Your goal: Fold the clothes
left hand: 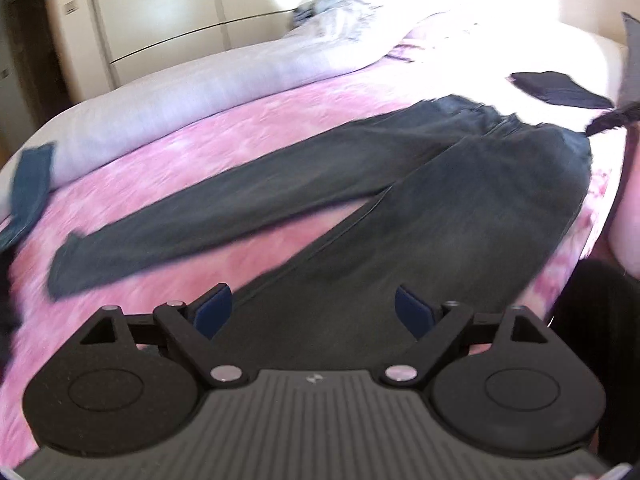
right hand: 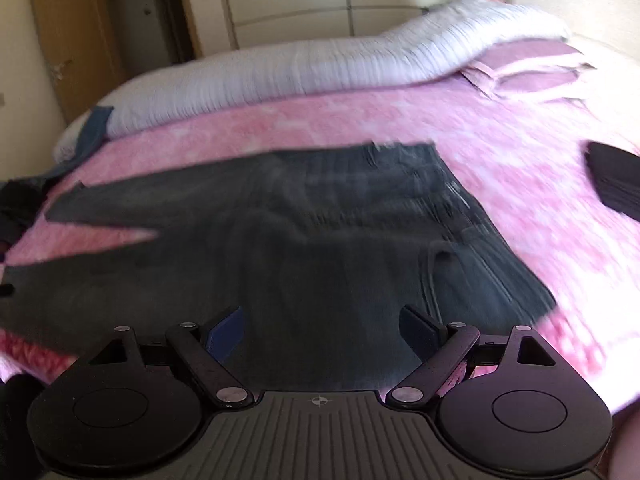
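both grippers' fingers [left hand: 414, 310] gape empty above the jeans [left hand: 360, 184]; grabbing one layer could drag them across the bed [left hand: 200, 140].

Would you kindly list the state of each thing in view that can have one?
Dark jeans: spread flat on the pink bedspread, legs apart, unfolded.
Left gripper: open, holding nothing.
Right gripper: open, holding nothing.
Black garment: lying apart from the jeans, looks folded.
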Available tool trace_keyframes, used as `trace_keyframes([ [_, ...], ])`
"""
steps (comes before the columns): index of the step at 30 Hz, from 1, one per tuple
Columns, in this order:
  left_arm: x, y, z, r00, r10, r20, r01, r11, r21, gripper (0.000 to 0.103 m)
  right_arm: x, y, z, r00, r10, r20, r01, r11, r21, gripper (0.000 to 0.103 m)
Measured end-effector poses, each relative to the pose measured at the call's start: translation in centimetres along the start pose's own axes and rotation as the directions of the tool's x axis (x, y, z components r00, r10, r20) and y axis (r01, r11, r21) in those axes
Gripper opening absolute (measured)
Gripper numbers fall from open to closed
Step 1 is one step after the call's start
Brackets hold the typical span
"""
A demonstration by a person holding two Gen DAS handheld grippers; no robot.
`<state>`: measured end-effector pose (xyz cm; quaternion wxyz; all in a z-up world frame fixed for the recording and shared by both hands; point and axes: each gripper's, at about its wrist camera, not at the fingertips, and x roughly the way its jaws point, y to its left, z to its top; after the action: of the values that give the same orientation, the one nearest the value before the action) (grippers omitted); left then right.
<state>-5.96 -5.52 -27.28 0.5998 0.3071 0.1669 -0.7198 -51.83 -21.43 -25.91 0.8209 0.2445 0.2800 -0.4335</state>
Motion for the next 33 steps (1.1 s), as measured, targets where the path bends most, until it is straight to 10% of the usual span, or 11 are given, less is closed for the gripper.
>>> trace_keyframes([
  [4, 6.3, -1.4, 3.3, 0.994, -0.108, 0.034, 0.107, 0.994, 0.028, 0.086, 6.0, -0.1, 3.7, 0.996, 0.093, 0.004, -0.092, 0.993, -0.074, 0.084],
  [8, 12.2, -2.0, 6.0, 0.976, -0.218, 0.003, 0.218, 0.976, -0.014, 0.086, 13.8, 1.8, 6.2, 0.984, 0.156, -0.090, -0.169, 0.973, -0.156, 0.045],
  [13, 13.4, -2.7, 8.0, 0.952, -0.262, -0.161, 0.249, 0.964, -0.093, 0.084, 20.4, 4.5, 4.9, 0.941, 0.078, -0.328, -0.187, 0.930, -0.317, 0.046],
  [20, 9.7, -3.3, 9.2, 0.906, -0.191, -0.377, 0.154, 0.980, -0.126, 0.084, 17.2, 4.9, 8.3, 0.910, 0.126, -0.394, -0.214, 0.959, -0.187, 0.046],
  [26, 4.5, -2.0, 12.0, 0.890, -0.131, -0.436, 0.050, 0.980, -0.191, 0.084, 19.8, 7.8, 5.3, 0.813, 0.135, -0.566, -0.271, 0.949, -0.162, 0.069],
  [33, -2.0, 0.1, 14.5, 0.884, 0.006, -0.468, -0.080, 0.987, -0.138, 0.086, 13.1, 9.1, 9.7, 0.825, 0.079, -0.560, -0.193, 0.970, -0.148, 0.074],
])
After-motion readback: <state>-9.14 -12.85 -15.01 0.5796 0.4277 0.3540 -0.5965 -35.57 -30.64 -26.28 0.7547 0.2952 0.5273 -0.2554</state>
